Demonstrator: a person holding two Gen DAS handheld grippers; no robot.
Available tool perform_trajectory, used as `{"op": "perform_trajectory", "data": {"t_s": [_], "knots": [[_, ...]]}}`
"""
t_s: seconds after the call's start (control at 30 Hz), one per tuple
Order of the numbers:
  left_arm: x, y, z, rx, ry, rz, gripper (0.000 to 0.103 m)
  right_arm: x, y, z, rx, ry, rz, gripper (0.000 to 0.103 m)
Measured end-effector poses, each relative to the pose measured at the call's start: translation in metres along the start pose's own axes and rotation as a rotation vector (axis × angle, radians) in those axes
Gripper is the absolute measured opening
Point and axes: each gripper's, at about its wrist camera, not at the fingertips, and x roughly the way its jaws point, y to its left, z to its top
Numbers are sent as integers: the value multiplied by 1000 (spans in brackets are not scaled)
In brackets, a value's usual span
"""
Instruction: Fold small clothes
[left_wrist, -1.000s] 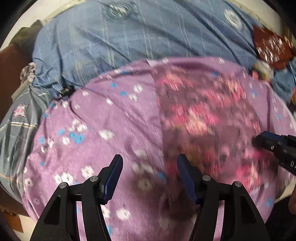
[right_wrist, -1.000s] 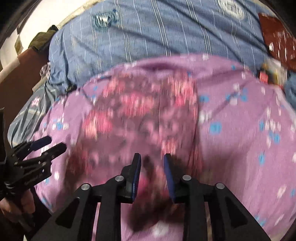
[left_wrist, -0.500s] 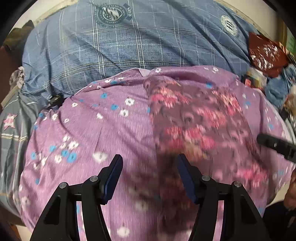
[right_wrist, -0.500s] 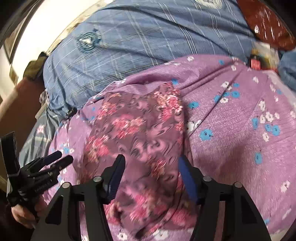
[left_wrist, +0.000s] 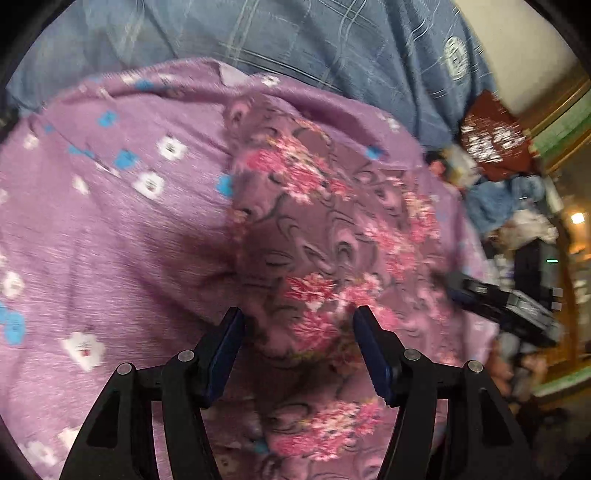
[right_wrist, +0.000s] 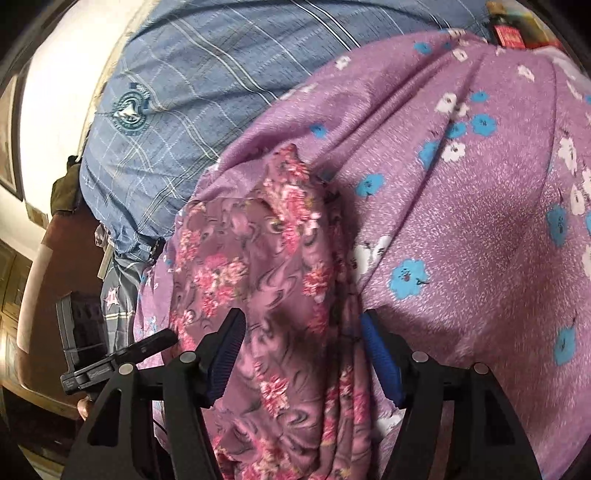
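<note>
Left wrist view, going from the left: the purple sheet with white and blue flowers (left_wrist: 110, 229) fills the nine o'clock side and runs under everything in the middle. At the centre lies the pink floral garment (left_wrist: 325, 236), a darker mauve cloth with rose clusters, spread flat on that sheet from about twelve o'clock down to six. The left gripper (left_wrist: 297, 350) hovers over its near part with jaws apart; the cloth shows between the pads, but they do not press it. At twelve to one o'clock a blue plaid bedcover (left_wrist: 332, 40) with round crests lies beyond the sheet. At two o'clock sit a dark red packet (left_wrist: 491, 140) and a blurred heap of clutter (left_wrist: 517, 206). At three to four o'clock the right gripper (left_wrist: 498, 299) reaches in over the garment's edge. In the right wrist view the left gripper (right_wrist: 122, 354) shows at eight o'clock beside a brown wooden bedside (right_wrist: 55, 280); the right gripper (right_wrist: 301, 350) straddles the garment (right_wrist: 258, 266), its jaws opening, cloth between the pads but unpinched; the sheet (right_wrist: 480, 221) spreads to three o'clock.
</note>
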Motion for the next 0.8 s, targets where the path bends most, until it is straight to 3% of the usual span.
{"op": "perform_trajectory", "data": {"t_s": [0.13, 0.23, 0.57, 0.63, 0.8], "knots": [[6, 20, 4, -19, -15, -55, 62, 14, -7, 5, 22, 61, 33, 67], [10, 24, -2, -26, -19, -90, 62, 16, -9, 8, 24, 53, 47, 67], [28, 30, 1, -12, -20, -123, 64, 34, 14, 2, -36, 59, 68, 72], [31, 26, 1, -6, -27, -116, 64, 37, 21, -1, -65, 47, 38, 72], [31, 12, -6, 39, -62, -70, 54, 39, 31, -9, -132, 13, -31, 55]]}}
